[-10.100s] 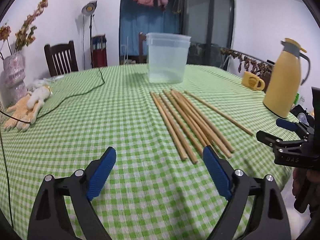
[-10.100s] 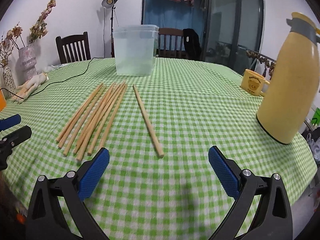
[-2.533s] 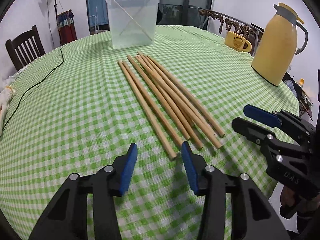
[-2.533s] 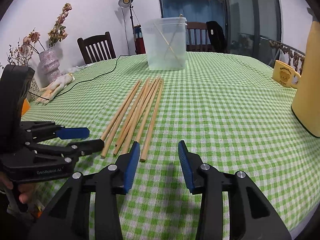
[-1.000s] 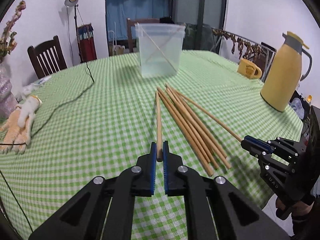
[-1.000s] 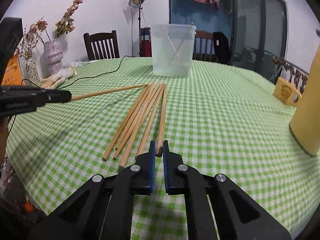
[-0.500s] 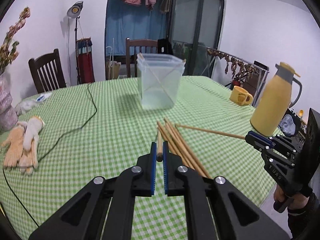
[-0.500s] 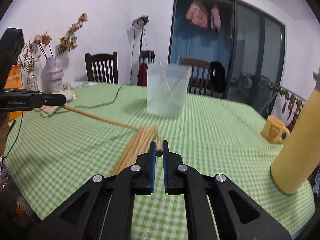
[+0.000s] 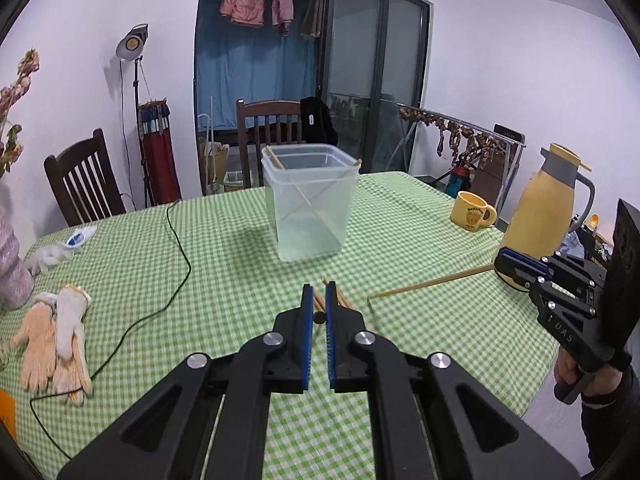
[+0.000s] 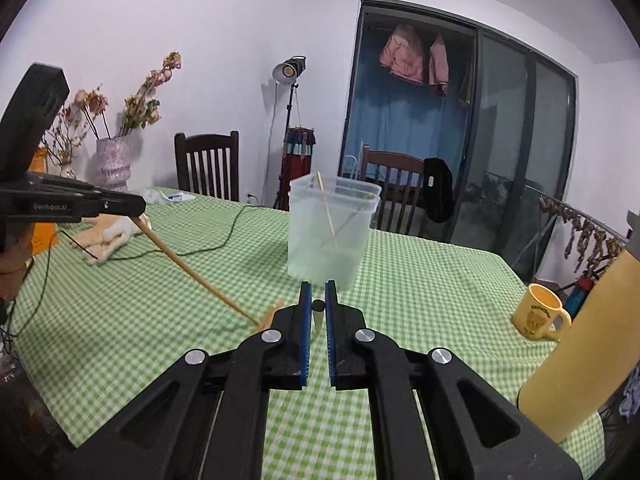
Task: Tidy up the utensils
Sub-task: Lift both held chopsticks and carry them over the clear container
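Both chopsticks lifted higher; left claw (image 9: 316, 312) pinches chopstick (image 9: 319, 303), right claw (image 10: 316, 312) pinches another (image 10: 318, 316), apparently clear of table.

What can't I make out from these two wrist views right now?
- Chopsticks left on the table: left wrist view, mostly hidden behind the left gripper, so no count.
- Yellow thermos: right wrist view, its top cut off by the frame edge.
- Clear container: two chopsticks show through the wall; the bottom is too cloudy to see.
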The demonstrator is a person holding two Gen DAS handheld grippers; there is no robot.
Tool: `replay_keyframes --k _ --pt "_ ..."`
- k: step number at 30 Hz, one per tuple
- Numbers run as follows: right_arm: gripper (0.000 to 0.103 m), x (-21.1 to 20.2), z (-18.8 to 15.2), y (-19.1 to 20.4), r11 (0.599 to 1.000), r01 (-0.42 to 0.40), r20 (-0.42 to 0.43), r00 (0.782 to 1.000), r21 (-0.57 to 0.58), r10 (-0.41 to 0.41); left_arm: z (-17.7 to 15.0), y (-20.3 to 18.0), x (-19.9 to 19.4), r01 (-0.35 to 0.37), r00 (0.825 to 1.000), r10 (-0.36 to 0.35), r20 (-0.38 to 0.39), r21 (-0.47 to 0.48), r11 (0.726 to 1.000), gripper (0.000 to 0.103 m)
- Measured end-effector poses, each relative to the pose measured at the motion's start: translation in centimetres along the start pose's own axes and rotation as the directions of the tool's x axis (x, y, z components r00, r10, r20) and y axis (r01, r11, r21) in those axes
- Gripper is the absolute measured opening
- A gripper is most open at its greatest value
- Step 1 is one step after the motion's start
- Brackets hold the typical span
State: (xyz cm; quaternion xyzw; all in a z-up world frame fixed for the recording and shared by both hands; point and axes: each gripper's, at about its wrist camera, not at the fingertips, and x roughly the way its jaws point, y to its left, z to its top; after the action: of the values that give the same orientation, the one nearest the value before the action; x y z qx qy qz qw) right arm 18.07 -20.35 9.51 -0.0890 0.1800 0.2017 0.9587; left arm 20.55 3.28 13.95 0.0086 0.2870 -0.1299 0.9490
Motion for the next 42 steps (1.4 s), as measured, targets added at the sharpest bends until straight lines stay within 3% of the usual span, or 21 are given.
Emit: replay_keyframes --k 13,22,27,34,42 --pt "0.007 3.0 5.0 -2.6 0.997 -0.081 -0.060 0.995 0.014 0.082 6.5 -0.1 0.3 -0.005 0.999 0.001 0.055 0.071 0.997 0.003" --pt "0.007 4.5 9.7 -5.0 0.993 -0.118 -0.048 0.992 0.026 0.119 11.0 -0.2 2.7 0.037 0.999 -0.041 0.026 0.131 0.991 0.003" --pt "0.007 6.0 13.2 -6.6 0.990 -0.137 -0.032 0.990 0.040 0.138 15.1 0.4 4.3 0.054 0.998 -0.059 0.027 0.148 0.987 0.003" --pt "0.007 7.4 21.1 -8.7 0.987 -0.156 0.046 0.987 0.032 0.155 23.1 0.9 5.4 0.068 0.994 -0.081 0.079 0.157 0.985 0.003" --pt "0.007 11.6 27.9 -9.6 0.990 -0.141 0.093 0.986 -0.006 0.141 31.7 3.8 8.4 0.054 0.989 -0.066 0.130 0.096 0.994 0.003"
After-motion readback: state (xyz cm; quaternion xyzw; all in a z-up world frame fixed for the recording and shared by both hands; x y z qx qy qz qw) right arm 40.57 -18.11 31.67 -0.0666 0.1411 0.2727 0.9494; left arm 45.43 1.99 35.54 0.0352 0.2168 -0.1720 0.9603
